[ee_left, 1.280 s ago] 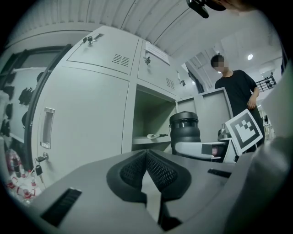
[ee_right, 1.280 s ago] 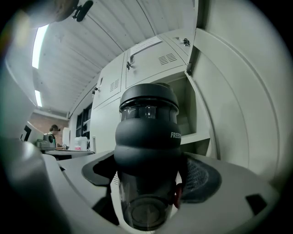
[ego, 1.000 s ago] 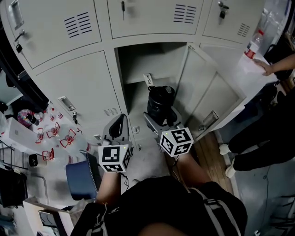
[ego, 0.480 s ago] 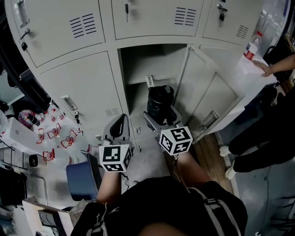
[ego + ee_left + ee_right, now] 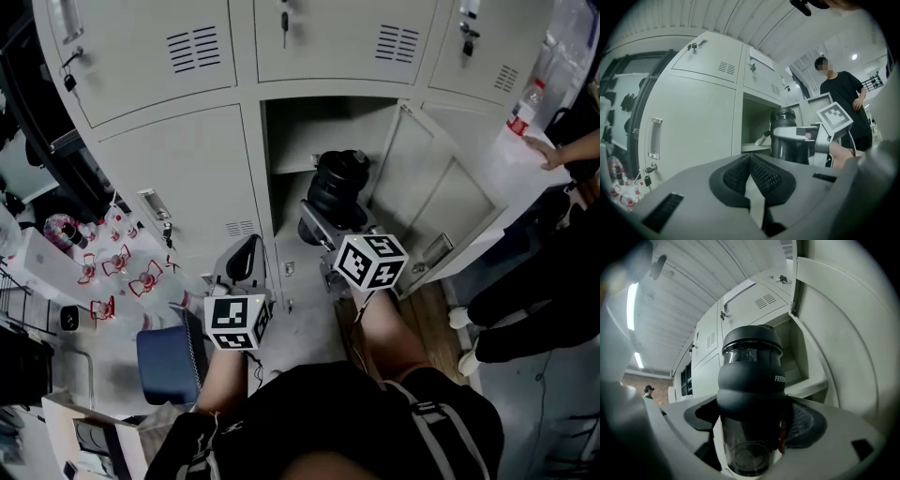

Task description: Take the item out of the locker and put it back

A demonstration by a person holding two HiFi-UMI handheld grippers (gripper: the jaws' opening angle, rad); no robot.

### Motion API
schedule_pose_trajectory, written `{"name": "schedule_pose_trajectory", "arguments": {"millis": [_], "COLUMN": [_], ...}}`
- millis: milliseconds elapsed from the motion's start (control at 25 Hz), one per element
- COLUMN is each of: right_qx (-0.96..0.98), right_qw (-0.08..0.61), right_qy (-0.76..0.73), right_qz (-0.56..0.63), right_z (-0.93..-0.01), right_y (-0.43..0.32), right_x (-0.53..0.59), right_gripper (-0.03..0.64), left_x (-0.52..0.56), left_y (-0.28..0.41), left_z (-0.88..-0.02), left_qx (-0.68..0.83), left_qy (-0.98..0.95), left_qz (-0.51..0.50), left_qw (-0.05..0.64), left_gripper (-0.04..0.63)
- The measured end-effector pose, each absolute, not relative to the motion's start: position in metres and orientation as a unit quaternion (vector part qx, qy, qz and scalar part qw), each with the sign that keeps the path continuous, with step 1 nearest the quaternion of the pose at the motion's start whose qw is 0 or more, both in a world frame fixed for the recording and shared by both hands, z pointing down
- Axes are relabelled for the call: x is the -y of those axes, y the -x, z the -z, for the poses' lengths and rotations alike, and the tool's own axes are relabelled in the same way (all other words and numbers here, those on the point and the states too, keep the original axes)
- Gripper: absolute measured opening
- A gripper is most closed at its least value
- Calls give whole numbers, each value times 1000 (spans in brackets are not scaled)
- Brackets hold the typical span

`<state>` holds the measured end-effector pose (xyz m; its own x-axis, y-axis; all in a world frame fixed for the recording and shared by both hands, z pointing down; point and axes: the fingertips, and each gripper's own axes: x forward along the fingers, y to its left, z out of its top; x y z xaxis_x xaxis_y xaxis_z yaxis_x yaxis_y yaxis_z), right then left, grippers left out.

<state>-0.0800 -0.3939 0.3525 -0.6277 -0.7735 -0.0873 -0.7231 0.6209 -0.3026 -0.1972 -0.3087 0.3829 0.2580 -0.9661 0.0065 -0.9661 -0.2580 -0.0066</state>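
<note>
Black bottle (image 5: 339,186) clamped in right gripper (image 5: 328,230), at open locker (image 5: 309,131), door (image 5: 441,202) ajar alongside, left gripper (image 5: 246,267) jaws together, empty

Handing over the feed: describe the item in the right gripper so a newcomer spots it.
Find the wall of pale grey lockers, then the one compartment with its door open. At its mouth the right gripper grips a bottle: clear body, black lid, bulging black sleeve, the only dark thing against that pale metal.

Locker bay (image 5: 298,127) open ahead, shelf (image 5: 295,161) inside, door (image 5: 450,197) out to rt, bottle (image 5: 339,183) at its mouth.
</note>
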Motion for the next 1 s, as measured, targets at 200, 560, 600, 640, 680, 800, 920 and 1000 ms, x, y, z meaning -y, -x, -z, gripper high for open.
{"name": "schedule_pose_trajectory", "arguments": {"millis": [200,560,600,640,680,800,920,1000], "right_qx": [-883,-868,-866,-864,-863,-863,-862,-860], "right_qw": [159,202,202,202,200,193,180,172], "right_qy": [418,392,396,402,408,417,430,437], "right_qz": [144,228,228,226,222,213,200,198], "right_z": [-317,-301,-300,-300,-299,-296,-292,-289], "right_y": [81,84,84,84,84,87,90,91], "right_x": [424,474,478,482,485,493,503,511], "right_gripper": [434,434,434,434,434,434,433,433], "left_x": [309,311,312,313,314,317,318,319], "left_y": [208,224,225,226,227,232,234,236], "left_z": [-385,-378,-378,-377,-377,-376,-373,-371], "left_qx": [-616,-625,-625,-626,-626,-630,-632,-633], "left_qy": [787,781,780,780,780,777,775,774], "left_qz": [9,6,6,6,6,5,4,3], "left_qw": [-1,7,9,10,11,12,16,19], "left_gripper": [12,12,12,12,12,12,12,12]}}
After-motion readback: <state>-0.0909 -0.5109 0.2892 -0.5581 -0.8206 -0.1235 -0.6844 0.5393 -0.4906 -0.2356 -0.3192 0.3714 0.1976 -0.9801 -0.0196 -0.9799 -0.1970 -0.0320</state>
